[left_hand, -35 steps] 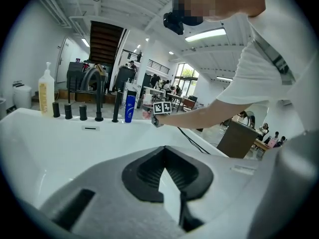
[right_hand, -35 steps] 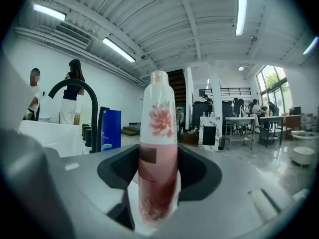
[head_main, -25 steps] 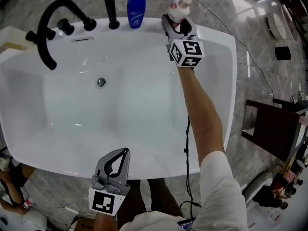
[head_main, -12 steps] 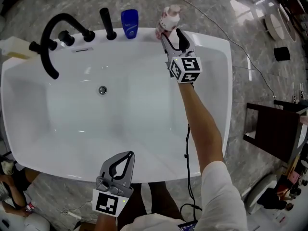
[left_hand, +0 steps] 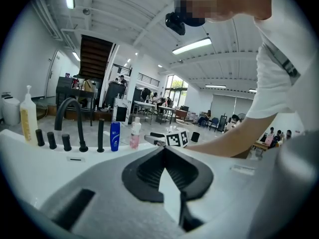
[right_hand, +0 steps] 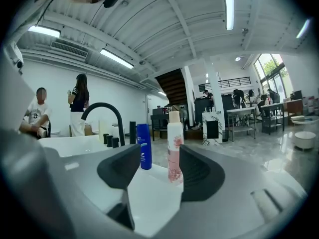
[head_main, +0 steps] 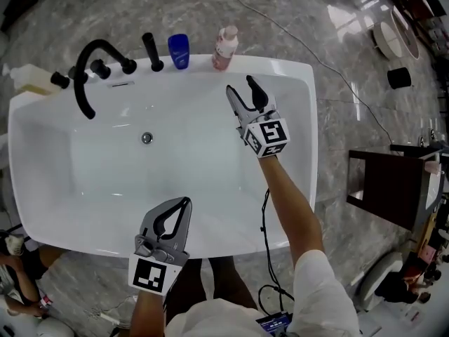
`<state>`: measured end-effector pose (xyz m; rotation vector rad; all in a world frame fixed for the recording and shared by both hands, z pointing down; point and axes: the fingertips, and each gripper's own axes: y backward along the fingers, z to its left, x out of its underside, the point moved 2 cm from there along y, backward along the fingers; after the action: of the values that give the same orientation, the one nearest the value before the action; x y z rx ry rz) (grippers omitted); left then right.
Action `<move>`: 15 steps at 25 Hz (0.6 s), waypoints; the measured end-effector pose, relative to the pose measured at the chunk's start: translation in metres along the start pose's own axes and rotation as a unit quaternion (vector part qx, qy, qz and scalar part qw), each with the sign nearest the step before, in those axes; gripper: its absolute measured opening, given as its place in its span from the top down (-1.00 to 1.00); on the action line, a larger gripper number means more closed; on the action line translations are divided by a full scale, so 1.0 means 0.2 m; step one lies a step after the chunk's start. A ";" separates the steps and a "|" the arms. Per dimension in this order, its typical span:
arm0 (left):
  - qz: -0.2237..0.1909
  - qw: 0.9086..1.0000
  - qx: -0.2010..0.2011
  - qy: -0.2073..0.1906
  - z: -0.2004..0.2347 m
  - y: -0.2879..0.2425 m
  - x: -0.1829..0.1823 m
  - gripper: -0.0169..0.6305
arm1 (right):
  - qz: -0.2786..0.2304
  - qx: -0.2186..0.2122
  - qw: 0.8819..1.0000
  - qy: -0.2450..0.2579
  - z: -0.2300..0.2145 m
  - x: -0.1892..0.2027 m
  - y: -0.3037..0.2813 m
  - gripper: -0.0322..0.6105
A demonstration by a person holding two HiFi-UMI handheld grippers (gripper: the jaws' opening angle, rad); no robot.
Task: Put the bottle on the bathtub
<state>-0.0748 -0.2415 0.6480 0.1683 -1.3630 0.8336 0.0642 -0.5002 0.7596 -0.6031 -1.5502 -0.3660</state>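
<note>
- Pink bottle [head_main: 224,48] stands upright on the far rim of the bathtub [head_main: 277,63], just right of the blue bottle [head_main: 178,51]; by my read, the placing itself is done.
- Right gripper [head_main: 240,88] hangs over the basin, short of the pink bottle and clear of it; jaws spread wide, nothing gripped, the bottle showing beyond the gap.
- Left gripper [head_main: 181,223] sits at the near rim; jaw tips pressed together, holding nothing.
- Next call, I'd say: bring the right arm away without clipping the bottle; it looks tall and narrow, easy to tip.
- Black faucet [head_main: 88,76] and black handle [head_main: 151,51] share that rim, well left; neither blocks the way.
</note>
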 end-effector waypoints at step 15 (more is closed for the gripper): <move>-0.059 0.994 0.030 -0.089 -0.06 -0.19 -0.60 0.92 | -0.024 -0.019 0.999 -0.008 0.29 -0.62 0.47 0.14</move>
<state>-0.0392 -0.3120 0.5502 0.3737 -1.4800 0.7748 0.0692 -0.4102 0.6213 -0.6007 -1.5773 -0.4295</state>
